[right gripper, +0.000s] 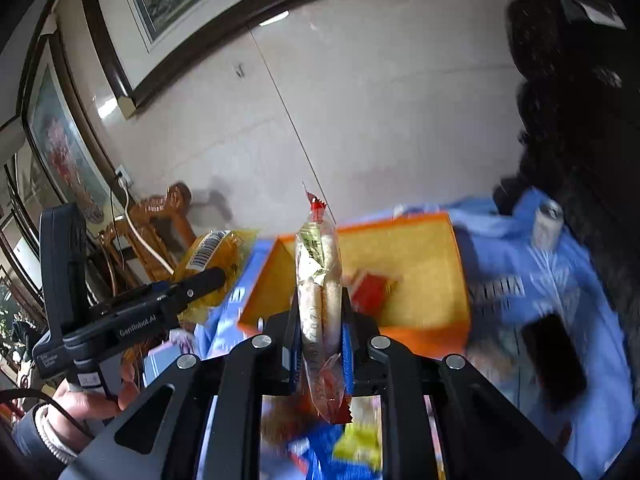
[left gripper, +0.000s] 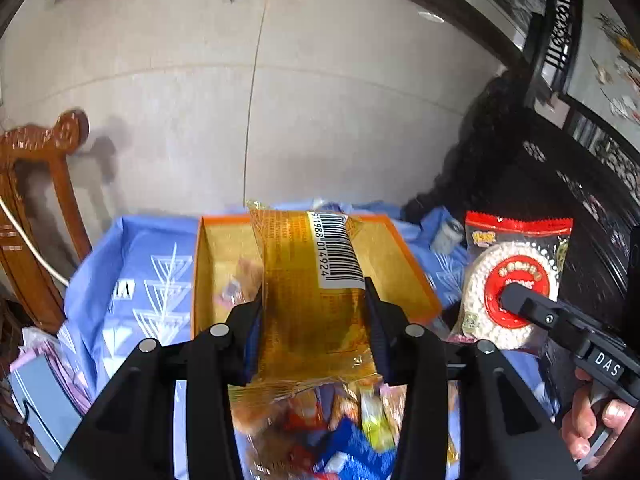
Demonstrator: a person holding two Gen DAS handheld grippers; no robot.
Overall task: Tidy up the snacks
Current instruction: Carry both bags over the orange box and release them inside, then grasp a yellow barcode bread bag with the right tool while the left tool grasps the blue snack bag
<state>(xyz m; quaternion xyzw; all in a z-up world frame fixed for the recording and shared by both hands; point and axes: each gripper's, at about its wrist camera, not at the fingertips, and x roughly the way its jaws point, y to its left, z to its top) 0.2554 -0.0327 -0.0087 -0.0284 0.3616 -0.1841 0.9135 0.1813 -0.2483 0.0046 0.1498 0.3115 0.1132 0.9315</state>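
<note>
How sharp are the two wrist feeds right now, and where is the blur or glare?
Left wrist: the yellow foil packet in the left tongs is sharp, its barcode readable; the loose snack pile below smears. Right wrist: the clear rice-cracker packet stays crisp, while the orange cardboard box and blue cloth blur. Both bend straight lines; ceiling-light glare on the wall.

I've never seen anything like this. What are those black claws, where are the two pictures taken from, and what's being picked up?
No robot here: a person holds a black pinching tool in each hand, each carrying a camera looking along its fingers. One picture looks from the left tool, which grips a yellow snack packet. The other looks from the right tool, clamped on a round rice cracker packet seen edge-on. Below lie a blue cloth, an open orange box, a small can and blurred loose snacks.
</note>
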